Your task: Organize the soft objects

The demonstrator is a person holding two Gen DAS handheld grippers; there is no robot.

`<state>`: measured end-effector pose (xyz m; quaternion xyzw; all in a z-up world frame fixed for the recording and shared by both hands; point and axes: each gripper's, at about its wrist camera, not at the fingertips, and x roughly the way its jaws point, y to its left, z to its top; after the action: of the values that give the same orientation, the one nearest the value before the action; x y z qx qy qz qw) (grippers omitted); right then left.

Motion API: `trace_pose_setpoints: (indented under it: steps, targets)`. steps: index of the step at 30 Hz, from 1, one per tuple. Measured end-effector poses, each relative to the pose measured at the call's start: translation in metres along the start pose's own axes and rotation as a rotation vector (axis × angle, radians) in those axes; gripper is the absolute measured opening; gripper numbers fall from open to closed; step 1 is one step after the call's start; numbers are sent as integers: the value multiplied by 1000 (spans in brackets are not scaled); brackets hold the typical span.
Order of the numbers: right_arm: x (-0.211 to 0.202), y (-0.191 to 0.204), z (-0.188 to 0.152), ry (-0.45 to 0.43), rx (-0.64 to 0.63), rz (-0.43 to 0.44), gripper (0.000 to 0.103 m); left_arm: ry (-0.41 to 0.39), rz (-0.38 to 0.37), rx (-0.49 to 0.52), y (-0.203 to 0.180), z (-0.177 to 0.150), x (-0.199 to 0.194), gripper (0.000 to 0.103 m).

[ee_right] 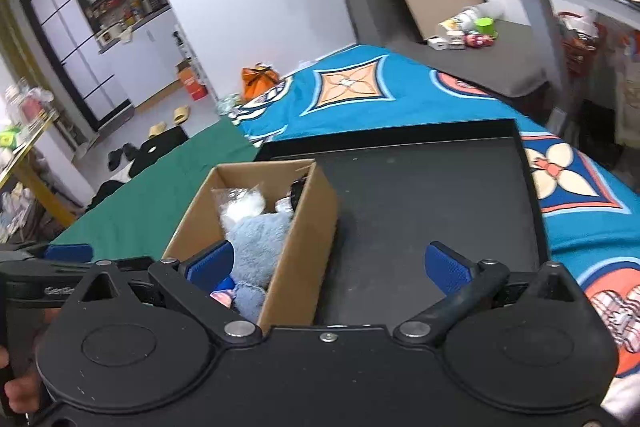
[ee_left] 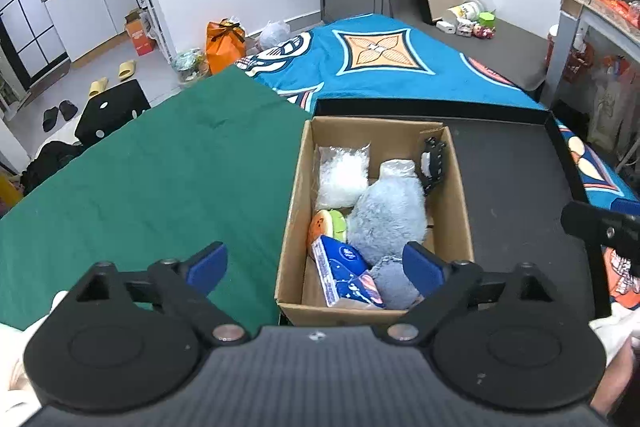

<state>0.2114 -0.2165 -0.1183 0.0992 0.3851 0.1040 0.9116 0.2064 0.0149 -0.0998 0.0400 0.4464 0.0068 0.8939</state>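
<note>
An open cardboard box (ee_left: 460, 211) stands on a black tray (ee_left: 516, 195). Inside lie a grey-blue plush toy (ee_left: 386, 223), a blue tissue pack (ee_left: 346, 273), a small burger-like plush (ee_left: 326, 227), a clear bag of white stuffing (ee_left: 342, 175) and a black hair claw (ee_left: 432, 163). My left gripper (ee_left: 316, 267) hovers open above the box's near end, nothing between its blue pads. In the right wrist view the same box (ee_right: 308, 239) sits at the left with the plush (ee_right: 256, 247) showing. My right gripper (ee_right: 330, 265) is open over the box's right wall and bare tray (ee_right: 432, 195).
A green cloth (ee_left: 160, 179) covers the surface left of the box. A blue patterned blanket (ee_left: 384, 63) lies behind and to the right of the tray. Slippers (ee_left: 114, 77), an orange bag (ee_left: 224, 41) and shelves stand farther off on the floor.
</note>
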Motion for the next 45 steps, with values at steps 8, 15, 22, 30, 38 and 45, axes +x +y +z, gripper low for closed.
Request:
trace_pose_setpoints:
  steps: [8,15,22,30,38,45]
  targets:
    - [-23,1,4,-18,-8,-27,103,-24,-29,-20,-1,4,-23,98]
    - [-43,5,6,-42,-37,-57,103,-65,-36,-18,-4,2,-45,98]
    - [-62,8,8,-60,-52,-87,103,-94,-33,-31,-2,-1,-66,99]
    - [-84,10,10,-75,-49,-88,103,-103,-23,-41,-3,-5,-82,99]
    - [-102,17,8,-88,-70,-60,103,-147,-14,-36,-9,-7,-111,99]
    - [-116,27,2,-93,-105,-47,103,-167,-17,-49,-9,-11,-126,99]
